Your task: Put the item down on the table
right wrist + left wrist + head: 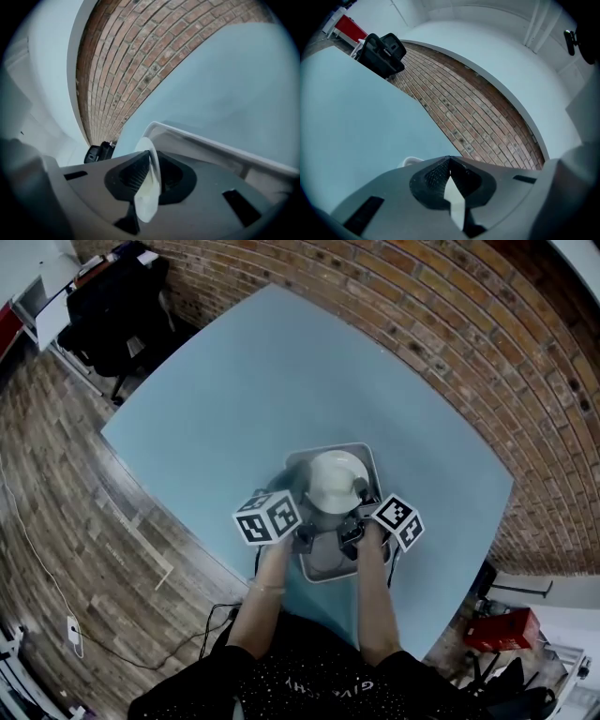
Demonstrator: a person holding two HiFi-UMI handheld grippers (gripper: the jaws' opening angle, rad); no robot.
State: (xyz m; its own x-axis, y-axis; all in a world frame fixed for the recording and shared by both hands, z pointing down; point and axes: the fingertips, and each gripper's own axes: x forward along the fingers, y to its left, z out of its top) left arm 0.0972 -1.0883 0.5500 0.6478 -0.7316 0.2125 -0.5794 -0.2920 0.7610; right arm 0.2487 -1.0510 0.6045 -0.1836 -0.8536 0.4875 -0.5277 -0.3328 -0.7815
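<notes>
A white plate (336, 479) lies tilted in a grey tray (371, 454) on the light blue table (262, 381). My right gripper (360, 491) is shut on the plate's right rim. In the right gripper view the plate (147, 187) stands edge-on between the pads (136, 173) of that gripper (150, 157), with the tray's rim (211, 145) just beyond. My left gripper (296, 521) sits at the tray's left side. In its own view the left gripper (450, 159) has its tips touching, and only a pale sliver shows behind them. I cannot tell whether it holds anything.
A brick wall (450, 324) runs along the table's far and right sides. A black chair (117, 310) stands off the far left corner, and a red box (506, 629) sits on the floor at right. The table's near edge (187, 540) is close to the tray.
</notes>
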